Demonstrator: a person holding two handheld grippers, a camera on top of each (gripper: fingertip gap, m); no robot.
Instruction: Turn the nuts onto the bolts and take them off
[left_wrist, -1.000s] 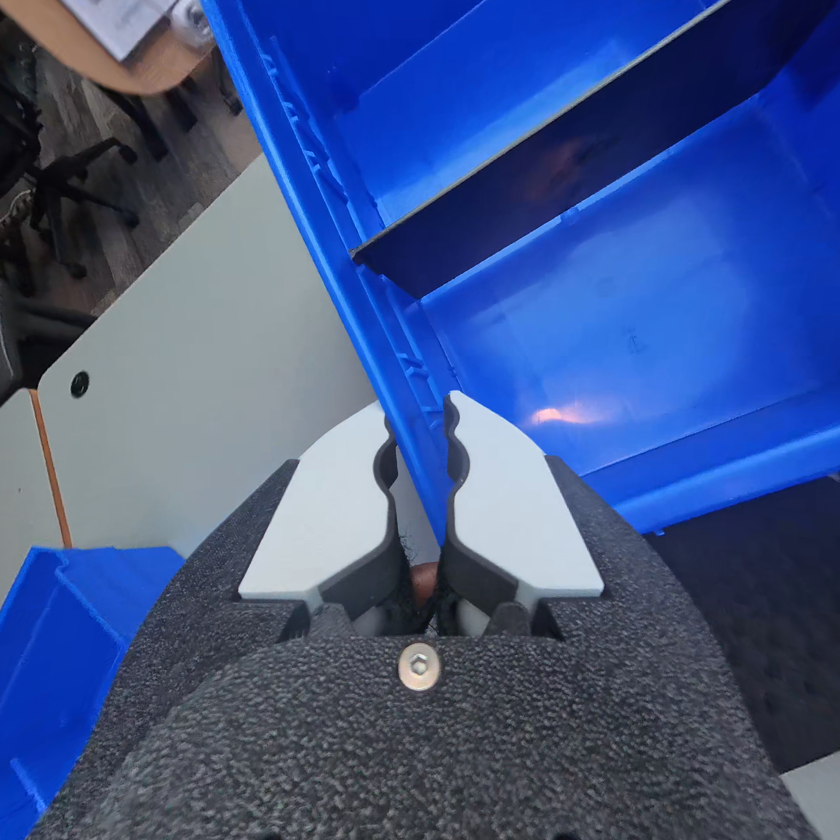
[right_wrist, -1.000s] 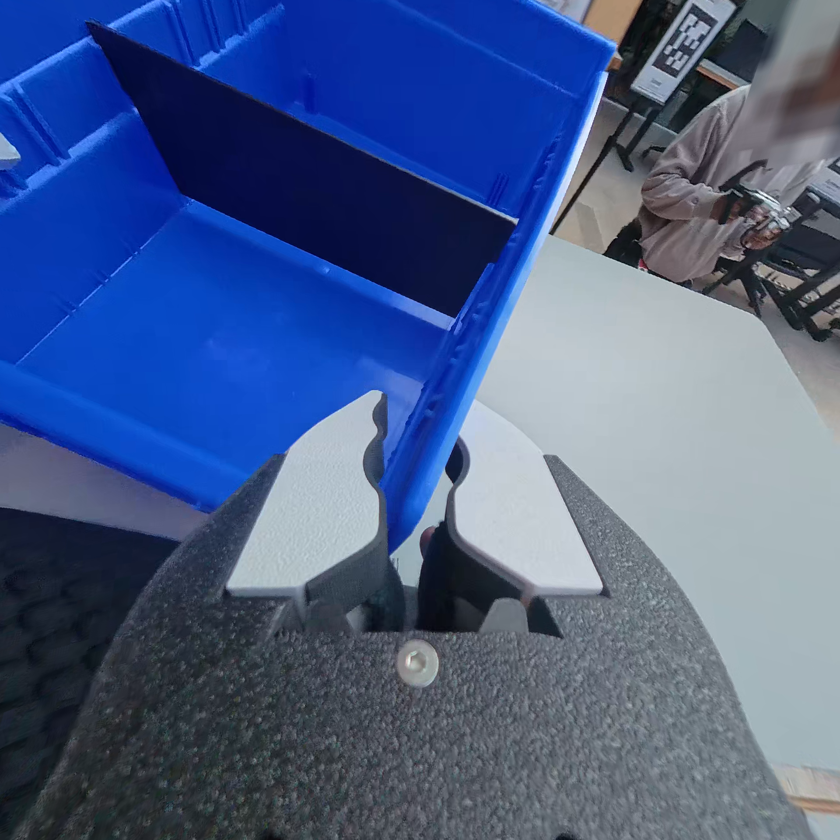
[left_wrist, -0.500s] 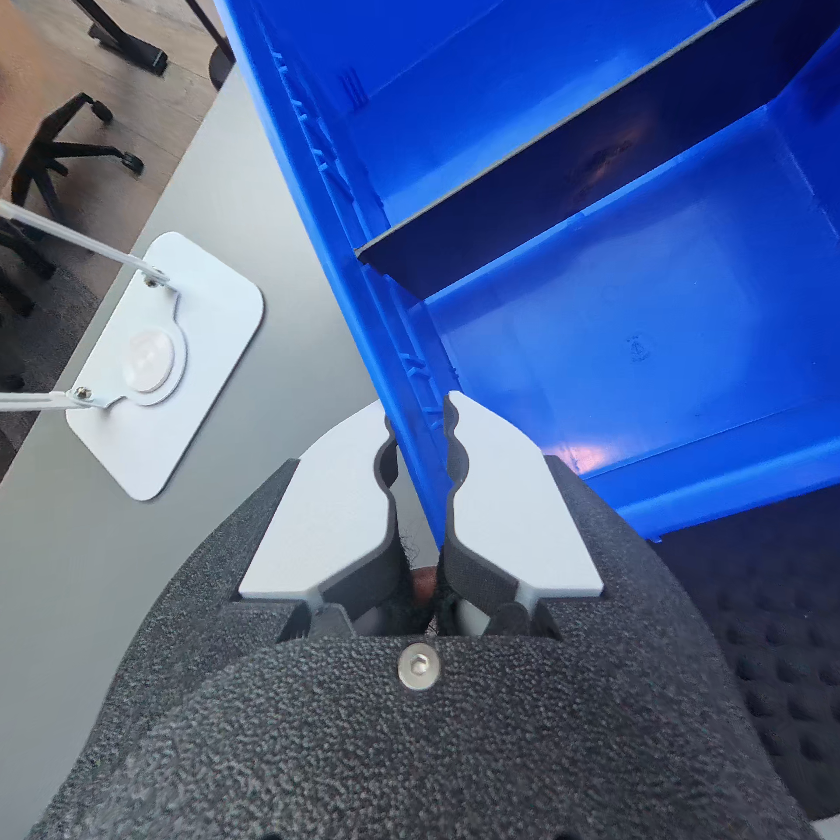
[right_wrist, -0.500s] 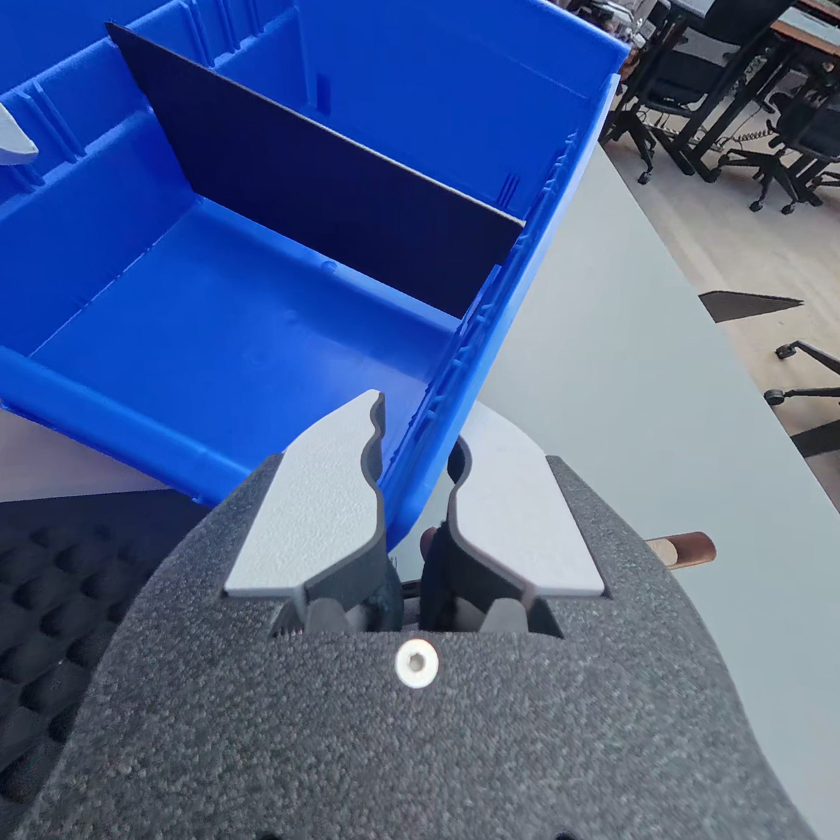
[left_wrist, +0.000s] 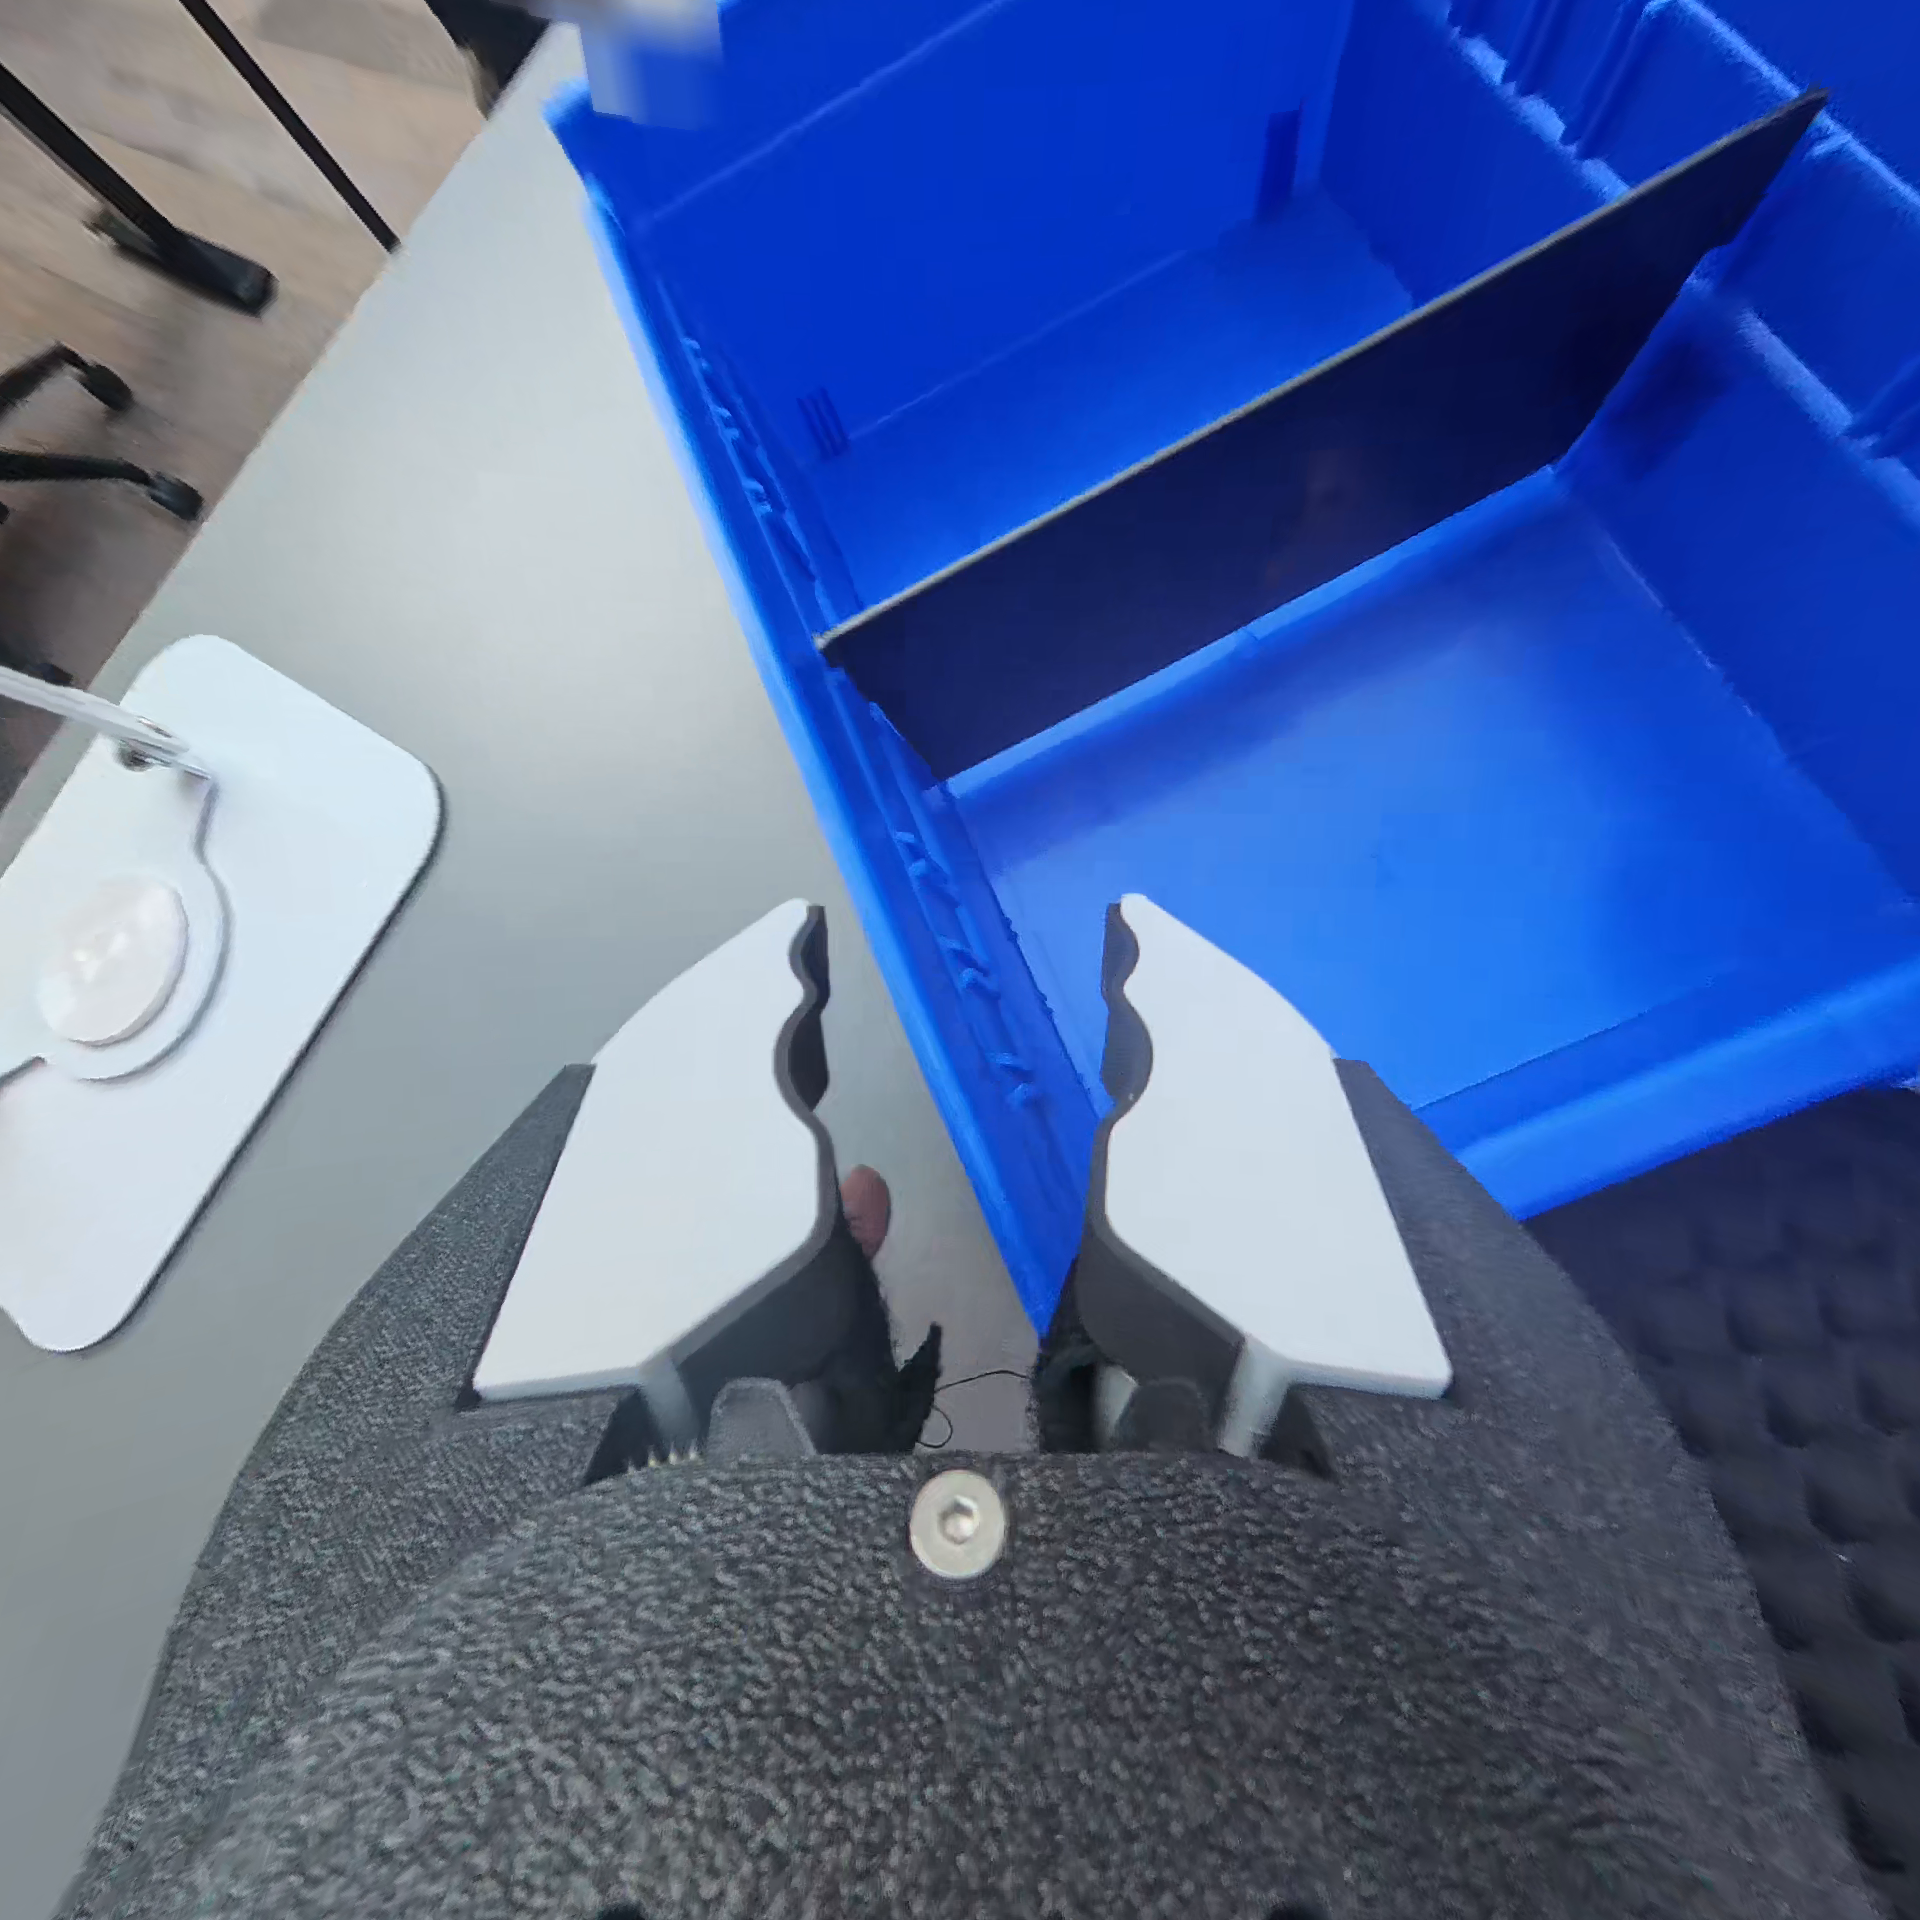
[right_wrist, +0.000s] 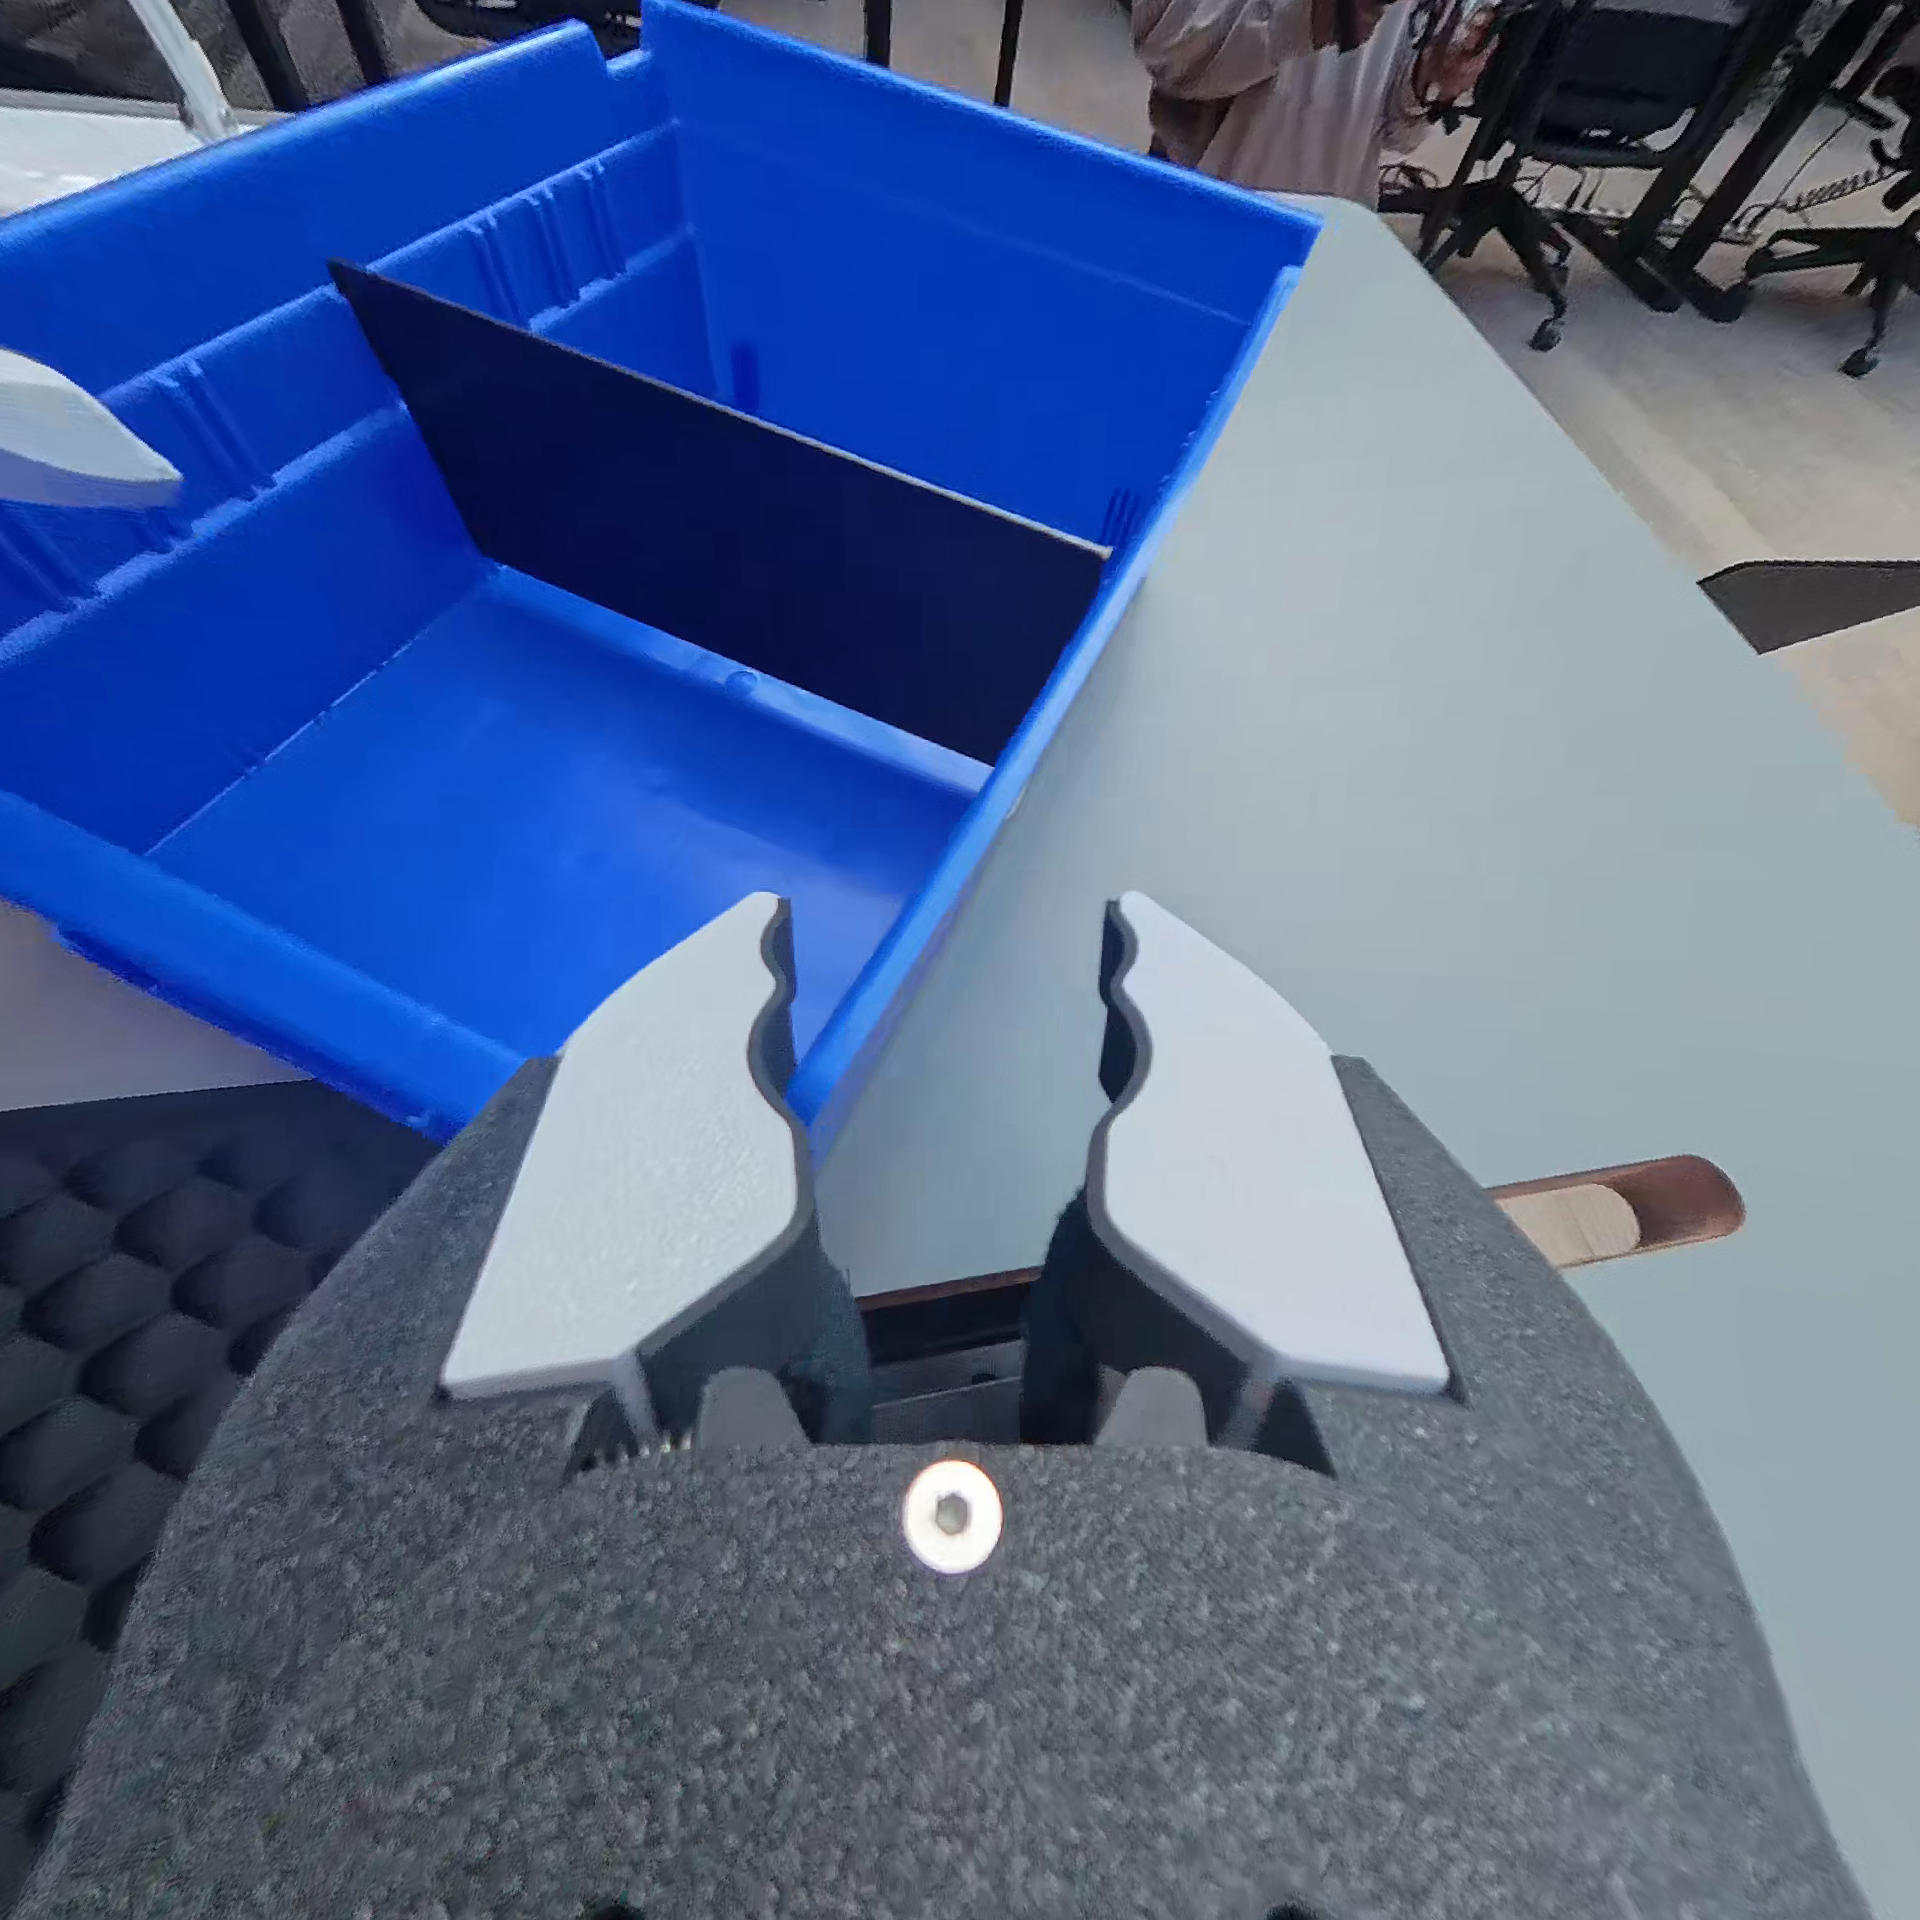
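Note:
A blue plastic bin (left_wrist: 1403, 852) with a dark divider (left_wrist: 1299, 499) stands on the grey table; both its compartments look empty. My left gripper (left_wrist: 966, 935) is open, its jaws apart on either side of the bin's left wall. My right gripper (right_wrist: 945, 935) is open at the bin's (right_wrist: 499, 810) right wall, which passes between the jaws close to the left finger. A fingertip of the left gripper (right_wrist: 73, 436) shows at the left edge of the right wrist view. No nuts or bolts are in view.
A white lamp base (left_wrist: 177, 987) lies on the table left of the bin. Black bumpy foam (left_wrist: 1766, 1403) lies in front of the bin. A brown wooden piece (right_wrist: 1621, 1210) shows at the near table edge. Chairs and a person (right_wrist: 1288, 94) stand beyond the table.
Both grippers have opened and let go of the bin's side walls. The bin now sits lower and flatter, with more of the table showing around it.

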